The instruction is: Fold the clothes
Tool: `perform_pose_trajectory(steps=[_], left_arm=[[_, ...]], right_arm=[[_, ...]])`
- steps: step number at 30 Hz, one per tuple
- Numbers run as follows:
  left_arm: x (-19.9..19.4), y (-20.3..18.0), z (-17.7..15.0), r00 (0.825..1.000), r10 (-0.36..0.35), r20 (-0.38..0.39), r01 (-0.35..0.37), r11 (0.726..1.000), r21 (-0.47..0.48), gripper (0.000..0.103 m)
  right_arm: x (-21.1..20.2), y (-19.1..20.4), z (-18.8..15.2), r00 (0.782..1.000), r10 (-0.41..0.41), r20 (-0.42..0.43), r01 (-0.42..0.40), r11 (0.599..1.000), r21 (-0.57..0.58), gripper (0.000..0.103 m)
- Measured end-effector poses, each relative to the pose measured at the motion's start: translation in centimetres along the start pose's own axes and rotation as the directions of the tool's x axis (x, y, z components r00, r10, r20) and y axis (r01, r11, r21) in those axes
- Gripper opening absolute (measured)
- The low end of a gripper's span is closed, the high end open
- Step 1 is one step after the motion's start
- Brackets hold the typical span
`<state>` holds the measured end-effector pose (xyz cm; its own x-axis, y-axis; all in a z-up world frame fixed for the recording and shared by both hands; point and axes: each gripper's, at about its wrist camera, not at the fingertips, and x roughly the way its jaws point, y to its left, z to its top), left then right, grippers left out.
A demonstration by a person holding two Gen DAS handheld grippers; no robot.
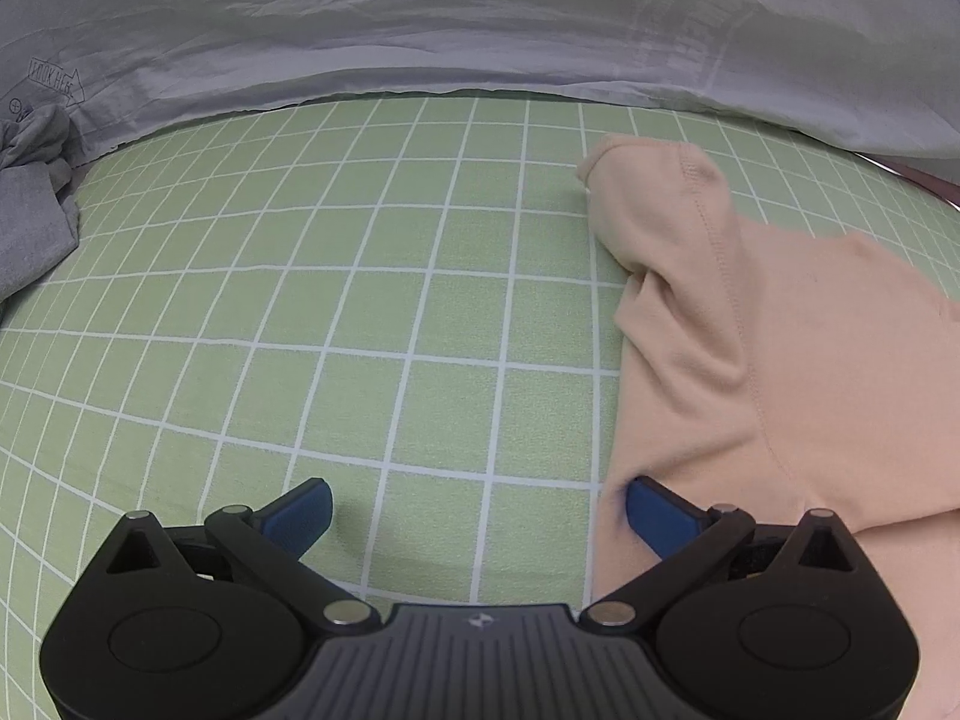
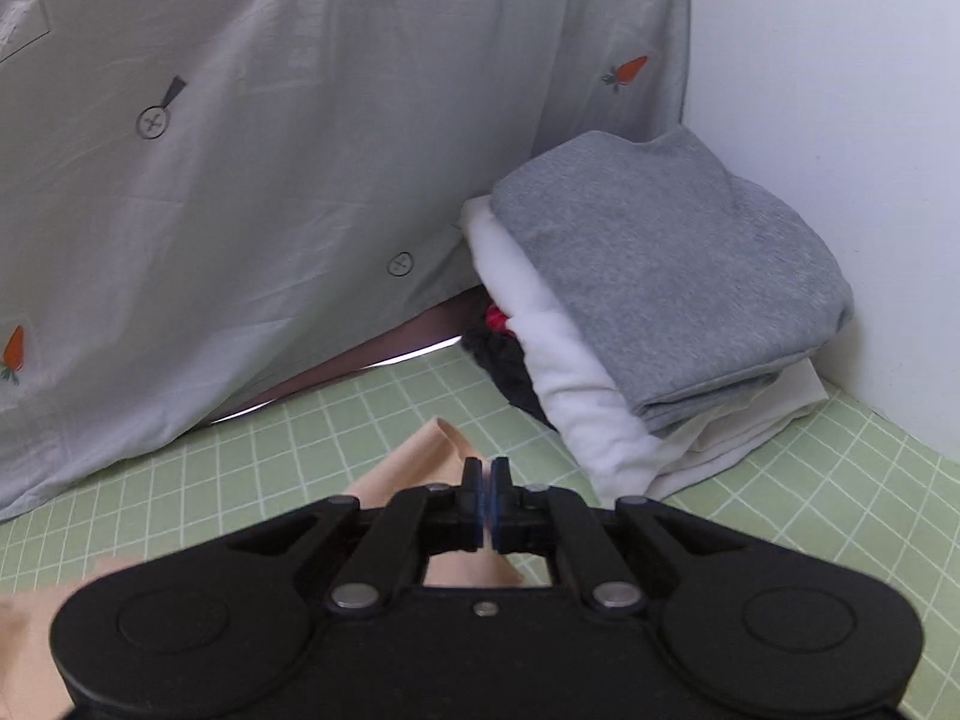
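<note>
A peach shirt (image 1: 780, 372) lies on the green checked sheet (image 1: 360, 300) at the right of the left wrist view, one sleeve (image 1: 654, 204) pointing away. My left gripper (image 1: 477, 513) is open, low over the sheet; its right finger (image 1: 657, 510) touches the shirt's left edge. In the right wrist view my right gripper (image 2: 486, 501) is shut on a fold of the peach shirt (image 2: 432, 450), held just above the sheet (image 2: 840, 480).
A grey quilt with carrot prints (image 1: 420, 12) lies along the back, also in the right wrist view (image 2: 270, 150). A crumpled grey garment (image 1: 30, 204) lies at far left. A stack of folded clothes, grey on top (image 2: 660, 276), stands against the white wall (image 2: 840, 90).
</note>
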<state>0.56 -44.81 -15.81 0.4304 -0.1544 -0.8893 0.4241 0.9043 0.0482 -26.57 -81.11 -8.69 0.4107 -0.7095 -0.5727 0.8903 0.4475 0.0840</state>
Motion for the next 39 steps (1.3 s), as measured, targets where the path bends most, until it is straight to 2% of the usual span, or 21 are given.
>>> perform_pose_trajectory(steps=[6, 7, 9, 10, 14, 16, 20, 25, 26, 27, 28, 30, 32, 35, 38, 39], left_arm=[[0.3, 0.7, 0.5, 0.999, -0.027, -0.046, 0.026, 0.999, -0.032, 0.103], [0.3, 0.8, 0.7, 0.998, -0.033, -0.046, 0.031, 0.999, -0.036, 0.103], [0.0, 1.1, 1.4, 0.998, -0.054, -0.022, 0.053, 0.997, -0.057, 0.103], [-0.2, 1.3, 1.8, 0.998, -0.065, -0.009, 0.065, 0.996, -0.068, 0.103], [-0.7, 2.3, 4.3, 0.985, -0.163, 0.061, 0.169, 0.977, -0.133, 0.101], [0.0, 2.3, 5.4, 0.972, -0.222, 0.073, 0.231, 0.960, -0.158, 0.095], [1.4, 2.2, 7.9, 0.939, -0.330, 0.091, 0.342, 0.918, -0.202, 0.075], [4.2, 1.5, 10.2, 0.914, -0.399, 0.072, 0.404, 0.887, -0.221, 0.050], [4.7, 1.5, 10.5, 0.910, -0.409, 0.069, 0.414, 0.883, -0.223, 0.036], [5.0, 1.6, 10.9, 0.905, -0.420, 0.068, 0.424, 0.878, -0.221, 0.011], [5.3, 1.5, 11.3, 0.899, -0.432, 0.068, 0.436, 0.875, -0.209, 0.008], [5.5, 1.1, 12.1, 0.901, -0.427, 0.078, 0.434, 0.888, -0.153, 0.007], [5.7, 0.7, 12.6, 0.911, -0.405, 0.078, 0.412, 0.905, -0.105, 0.008], [6.5, 0.2, 12.6, 0.925, -0.373, 0.069, 0.377, 0.922, -0.084, 0.009], [6.4, -0.2, 12.4, 0.932, -0.353, 0.076, 0.358, 0.932, -0.063, 0.015], [6.2, -0.4, 12.3, 0.940, -0.333, 0.074, 0.337, 0.941, -0.044, 0.028]], right_arm=[[2.3, -0.9, -2.6, 0.988, -0.041, -0.152, 0.041, 0.999, -0.007, 0.005], [2.3, -1.0, -3.0, 0.986, -0.042, -0.164, 0.043, 0.999, 0.007, 0.016], [2.3, -1.3, -3.8, 0.982, -0.042, -0.184, 0.050, 0.998, 0.039, 0.032], [2.3, -1.4, -4.1, 0.980, -0.041, -0.193, 0.052, 0.997, 0.052, 0.034], [2.3, -1.3, -5.4, 0.973, -0.040, -0.227, 0.056, 0.997, 0.061, 0.037], [2.5, -1.1, -6.0, 0.969, -0.040, -0.242, 0.056, 0.997, 0.059, 0.037], [2.7, -0.7, -6.7, 0.964, -0.032, -0.262, 0.054, 0.996, 0.078, 0.037], [3.1, -0.2, -6.8, 0.963, -0.036, -0.268, 0.054, 0.997, 0.058, 0.036], [3.1, -0.1, -6.9, 0.962, -0.040, -0.268, 0.055, 0.997, 0.047, 0.036], [3.2, 0.0, -6.9, 0.963, -0.045, -0.267, 0.056, 0.998, 0.033, 0.037], [3.2, 0.1, -6.9, 0.963, -0.049, -0.265, 0.056, 0.998, 0.019, 0.037], [3.2, 0.4, -7.0, 0.963, -0.062, -0.262, 0.059, 0.998, -0.017, 0.036], [3.2, 0.7, -7.1, 0.964, -0.070, -0.257, 0.058, 0.997, -0.052, 0.035], [3.2, 0.7, -7.2, 0.966, -0.068, -0.251, 0.055, 0.997, -0.060, 0.035], [3.3, 0.7, -7.1, 0.964, -0.070, -0.255, 0.057, 0.997, -0.059, 0.036], [3.3, 0.7, -7.0, 0.964, -0.069, -0.256, 0.056, 0.997, -0.057, 0.037]])
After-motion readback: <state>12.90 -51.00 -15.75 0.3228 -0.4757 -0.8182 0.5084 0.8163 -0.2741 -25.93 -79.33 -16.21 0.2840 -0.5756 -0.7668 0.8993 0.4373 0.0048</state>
